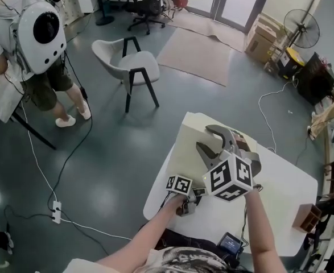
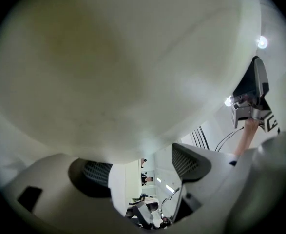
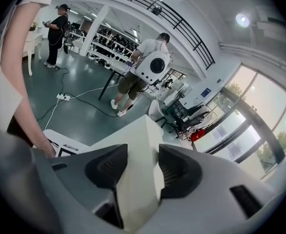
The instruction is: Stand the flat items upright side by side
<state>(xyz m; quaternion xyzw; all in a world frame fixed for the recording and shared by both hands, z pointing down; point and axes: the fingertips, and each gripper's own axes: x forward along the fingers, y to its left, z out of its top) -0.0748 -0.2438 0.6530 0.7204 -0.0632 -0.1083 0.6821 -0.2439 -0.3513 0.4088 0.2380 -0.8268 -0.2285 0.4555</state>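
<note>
White table (image 1: 280,192) with rounded corners. A cream flat board (image 1: 186,141) covers its far left corner. A small brown wooden box (image 1: 306,216) sits at its right edge.

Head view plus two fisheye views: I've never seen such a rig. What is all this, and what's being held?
No robot here: a person holds a two-jaw gripper in each hand. The head view looks down from the person's head onto a white table. Each other view rides on one gripper and looks along its jaws. The right gripper appears clamped on a cream board. The left gripper has its jaws apart, with that board filling most of its view.
</note>
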